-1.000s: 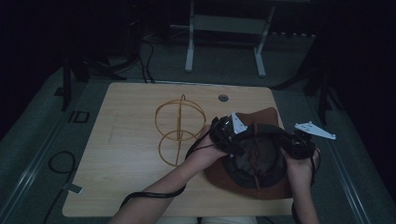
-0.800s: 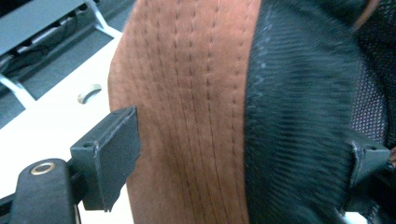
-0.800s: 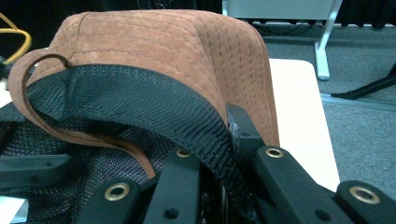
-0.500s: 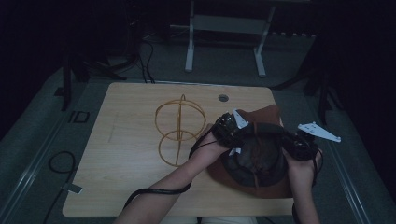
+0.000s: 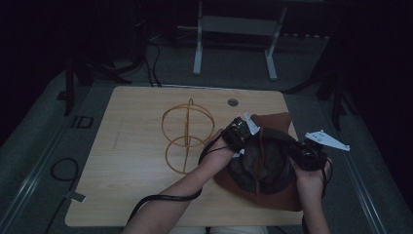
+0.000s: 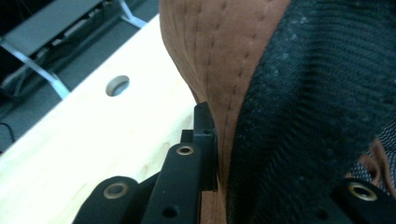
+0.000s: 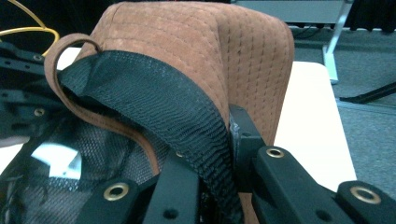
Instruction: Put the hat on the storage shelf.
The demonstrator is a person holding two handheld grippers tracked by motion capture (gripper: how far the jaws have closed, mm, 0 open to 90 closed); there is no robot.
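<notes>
High view: one brown suede hat point(image 5: 272, 161), upside down at the right end of the counter point(image 5: 136, 161), with its dark mesh lining facing up. Both pairs of tongs are at its opening, the left tongs point(image 5: 242, 135) on the near-left edge and the right tongs point(image 5: 303, 155) on the right edge.

Left gripper view: the hat point(image 6: 219, 65) fills the right side, stitched suede outside and the black sweatband point(image 6: 317, 107) inside. The left tongs point(image 6: 219, 163) are clamped on the hat wall, one jaw outside against the suede and the other inside behind the band.

Right gripper view: the brim point(image 7: 224, 51) stands folded up behind the opening. The right tongs point(image 7: 219, 154) are clamped on the band and the suede together, with the band point(image 7: 154, 102) running between the jaws.

Other item: one yellow wire stand point(image 5: 187, 134), made of two rings and a round base, upright in the middle of the counter, just left of the hat and apart from it. It is bare.

Progress, as a judgement: the work appears to be setting the hat on the stand. Done: the hat is gripped on two opposite sides and its opening is held spread. Left: lift it, turn it crown up, carry it left over the rings, lower it and let go. The hat rests on or just above the counter; which one cannot be told. Roughly the first third is complete.
</notes>
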